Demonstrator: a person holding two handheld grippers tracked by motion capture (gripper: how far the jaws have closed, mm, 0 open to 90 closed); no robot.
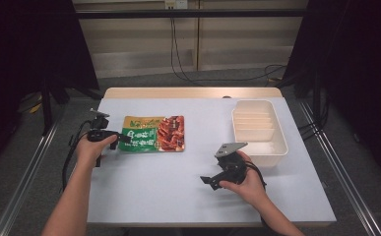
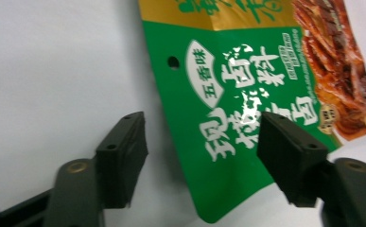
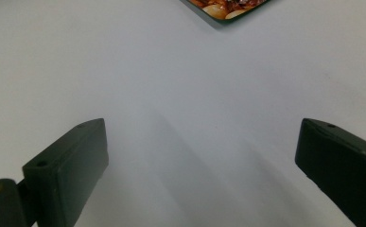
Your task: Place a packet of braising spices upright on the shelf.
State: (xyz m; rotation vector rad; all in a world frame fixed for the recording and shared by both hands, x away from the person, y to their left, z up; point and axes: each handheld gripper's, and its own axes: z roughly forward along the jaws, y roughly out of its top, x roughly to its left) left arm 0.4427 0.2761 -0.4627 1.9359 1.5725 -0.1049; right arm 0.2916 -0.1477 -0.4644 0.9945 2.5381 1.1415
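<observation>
The left hand-held gripper (image 2: 202, 158) straddles the green snack packet's (image 2: 247, 94) edge on the desk (image 1: 178, 187), jaws spread — the pickup step — next, pinching the edge.

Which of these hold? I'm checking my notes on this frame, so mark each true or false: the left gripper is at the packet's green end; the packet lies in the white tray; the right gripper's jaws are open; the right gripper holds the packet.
1. The left gripper is at the green end of the packet: true.
2. The packet lies in the white tray: false, it lies on the table, left of the tray.
3. The right gripper has open jaws: true.
4. The right gripper holds the packet: false, nothing is between its jaws.
</observation>
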